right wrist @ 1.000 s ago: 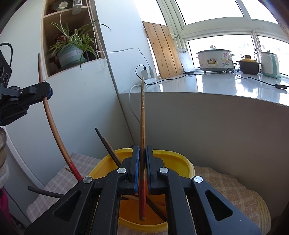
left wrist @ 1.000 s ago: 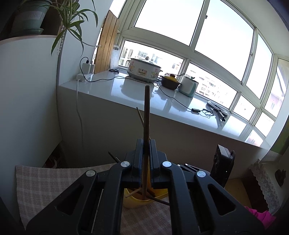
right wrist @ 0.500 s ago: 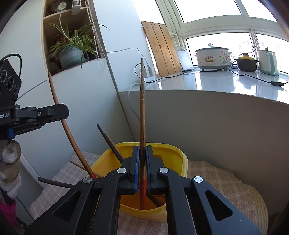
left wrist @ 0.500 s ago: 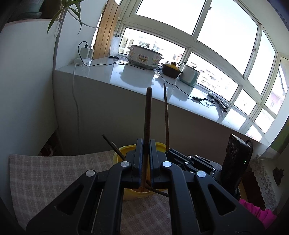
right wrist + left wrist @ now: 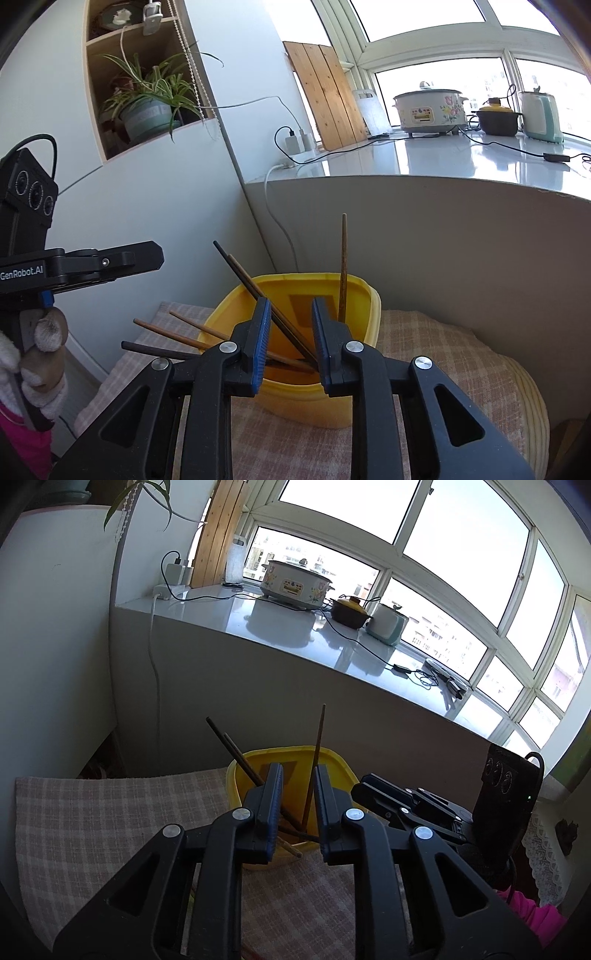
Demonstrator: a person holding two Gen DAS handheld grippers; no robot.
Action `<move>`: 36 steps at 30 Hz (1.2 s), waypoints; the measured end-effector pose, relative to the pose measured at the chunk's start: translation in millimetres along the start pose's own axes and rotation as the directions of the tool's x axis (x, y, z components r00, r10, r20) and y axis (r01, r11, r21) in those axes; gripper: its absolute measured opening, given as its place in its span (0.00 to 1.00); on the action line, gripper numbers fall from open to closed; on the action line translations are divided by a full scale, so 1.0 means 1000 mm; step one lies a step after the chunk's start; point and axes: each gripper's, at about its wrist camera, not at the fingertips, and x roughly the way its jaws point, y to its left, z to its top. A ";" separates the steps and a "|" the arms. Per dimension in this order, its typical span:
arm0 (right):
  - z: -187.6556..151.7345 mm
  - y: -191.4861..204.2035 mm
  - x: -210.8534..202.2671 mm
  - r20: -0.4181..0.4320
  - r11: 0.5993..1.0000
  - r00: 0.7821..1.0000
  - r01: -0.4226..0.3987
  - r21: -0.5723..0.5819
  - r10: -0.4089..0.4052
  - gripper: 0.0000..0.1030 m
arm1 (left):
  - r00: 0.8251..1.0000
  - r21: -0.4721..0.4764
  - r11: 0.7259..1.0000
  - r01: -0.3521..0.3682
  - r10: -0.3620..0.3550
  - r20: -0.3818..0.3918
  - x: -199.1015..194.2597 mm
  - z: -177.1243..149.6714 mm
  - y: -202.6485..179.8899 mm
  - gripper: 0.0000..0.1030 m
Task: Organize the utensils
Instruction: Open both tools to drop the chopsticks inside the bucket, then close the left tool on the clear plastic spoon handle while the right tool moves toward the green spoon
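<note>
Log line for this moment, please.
left claw open | right claw open | chopsticks in yellow tub | nothing held

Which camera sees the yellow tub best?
The right wrist camera. There the yellow tub shows its whole rim, its front wall and the chopsticks inside. The left wrist camera shows only its back rim; the left gripper blocks the rest.

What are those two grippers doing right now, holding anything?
Left gripper: open, holding nothing; chopsticks stand in the yellow tub beyond it.
Right gripper: open, holding nothing, over the same tub.
</note>
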 end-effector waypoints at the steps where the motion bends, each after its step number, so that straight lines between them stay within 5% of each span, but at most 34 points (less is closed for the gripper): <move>1: -0.001 0.002 -0.003 -0.001 1.000 1.000 -0.001 -0.004 0.001 0.20 | 1.000 -0.002 1.000 -0.002 0.002 0.003 -0.003 -0.002 0.001 0.15; 10: -0.018 0.021 -0.018 -0.065 1.000 0.998 -0.014 -0.017 0.013 0.20 | 0.997 -0.025 0.997 -0.075 0.075 0.009 -0.028 -0.028 0.028 0.15; 18: -0.035 0.034 -0.026 -0.123 0.999 0.992 -0.035 -0.015 0.033 0.20 | 0.982 -0.063 0.985 -0.161 0.153 -0.112 -0.020 -0.077 0.071 0.21; 29: -0.089 0.071 -0.010 -0.310 0.986 0.947 -0.124 -0.109 0.085 0.20 | 0.921 -0.014 0.978 -0.206 0.189 -0.341 0.005 -0.173 0.080 0.21; 36: -0.102 0.090 0.008 -0.362 0.976 0.929 -0.147 -0.161 0.080 0.20 | 0.890 0.034 0.977 -0.211 0.206 -0.407 0.021 -0.194 0.074 0.22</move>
